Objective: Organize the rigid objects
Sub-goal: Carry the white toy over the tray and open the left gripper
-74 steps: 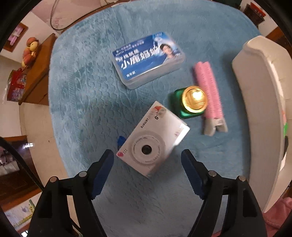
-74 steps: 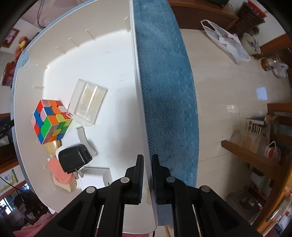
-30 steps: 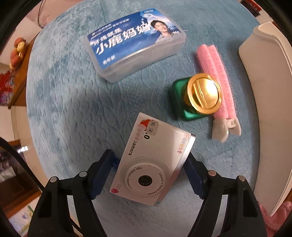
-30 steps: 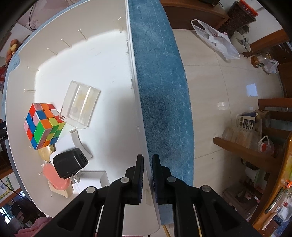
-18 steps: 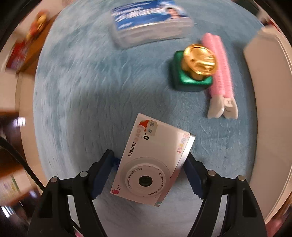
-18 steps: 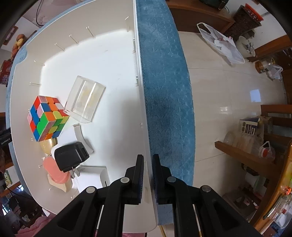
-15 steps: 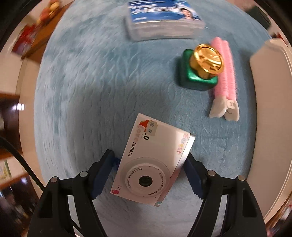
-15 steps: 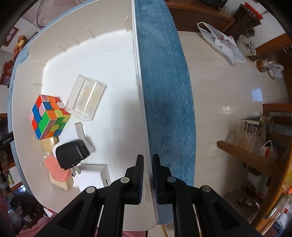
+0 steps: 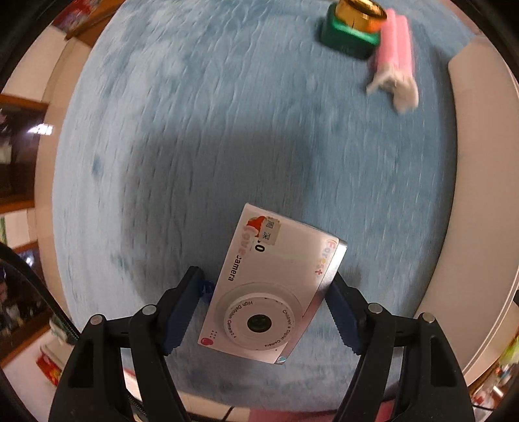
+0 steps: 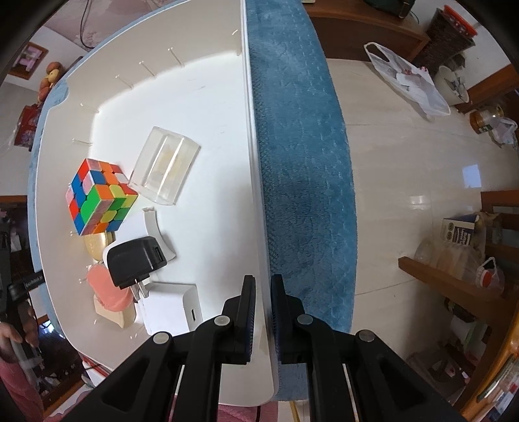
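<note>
Seen from straight above through the left wrist view, the left gripper (image 9: 266, 295) is pointed down at a blue plush cloth (image 9: 201, 136). A white children's camera (image 9: 272, 282) is clamped crosswise between its blue-padded fingers (image 9: 181, 308), the lens facing up and the body tilted, held clear of the cloth with a dark shadow cast beneath it. The jaws are spread wide, filled by the camera's body. The background is smeared by motion blur. Further off on the cloth, near the top edge, a green jar with a gold lid (image 9: 352, 26) is seen touching a pink hair clip (image 9: 394, 61) — both lie well apart from the camera. The white rim of a tray (image 9: 480, 162) curves along the right edge.

In the right wrist view, the right gripper (image 10: 262, 311) is also pointed down, its jaws nearly closed and pinched on the thin side wall of the white tray (image 10: 253, 162). Inside the tray lie a colourful puzzle cube (image 10: 99, 196), a clear plastic box (image 10: 163, 165), a black plug adapter (image 10: 134, 261) and a white charger block (image 10: 168, 306). Beyond the tray wall the blue cloth is draped over the table edge — past it, a glossy tiled floor (image 10: 405, 155), wooden shelving and plastic bags are visible.
</note>
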`<state>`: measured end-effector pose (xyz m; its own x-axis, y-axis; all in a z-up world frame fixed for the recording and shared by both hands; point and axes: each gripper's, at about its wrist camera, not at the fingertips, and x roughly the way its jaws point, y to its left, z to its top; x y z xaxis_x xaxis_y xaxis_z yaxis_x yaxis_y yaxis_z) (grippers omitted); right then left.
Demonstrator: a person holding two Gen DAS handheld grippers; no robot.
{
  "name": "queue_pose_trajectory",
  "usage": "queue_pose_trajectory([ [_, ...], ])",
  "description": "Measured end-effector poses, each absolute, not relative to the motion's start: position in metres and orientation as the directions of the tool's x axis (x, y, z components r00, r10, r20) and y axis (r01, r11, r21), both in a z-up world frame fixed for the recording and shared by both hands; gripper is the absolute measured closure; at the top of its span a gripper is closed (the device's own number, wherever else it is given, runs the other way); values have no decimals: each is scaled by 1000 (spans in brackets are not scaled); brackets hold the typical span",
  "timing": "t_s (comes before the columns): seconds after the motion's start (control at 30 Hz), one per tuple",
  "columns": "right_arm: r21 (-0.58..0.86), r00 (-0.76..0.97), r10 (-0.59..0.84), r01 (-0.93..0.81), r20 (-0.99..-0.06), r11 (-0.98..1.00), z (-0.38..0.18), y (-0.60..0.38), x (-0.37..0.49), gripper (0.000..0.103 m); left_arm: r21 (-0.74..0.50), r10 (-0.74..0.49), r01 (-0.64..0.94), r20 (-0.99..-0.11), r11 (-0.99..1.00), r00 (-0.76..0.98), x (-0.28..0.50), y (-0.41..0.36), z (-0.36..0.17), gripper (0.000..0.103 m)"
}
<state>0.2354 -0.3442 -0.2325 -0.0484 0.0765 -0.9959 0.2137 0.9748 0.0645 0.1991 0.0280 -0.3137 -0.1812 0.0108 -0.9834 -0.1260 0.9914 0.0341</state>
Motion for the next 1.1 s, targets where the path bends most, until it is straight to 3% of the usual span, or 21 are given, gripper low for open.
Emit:
queue_pose_trajectory([
  [0.47,135,-31,141,141,-990,981,-232,-347,223,93,50,45,-115,-998,992,-45,135,1,-241,26],
  [0.77,171,-33,175,102,-984,980,-233,-350,216,93,10,13,-38,-995,999,94,161,-33,-167,26],
  [1.1,185,-11,186,78,-982,980,-230,-347,210,93,-44,-55,77,-987,996,149,160,-90,-140,26],
])
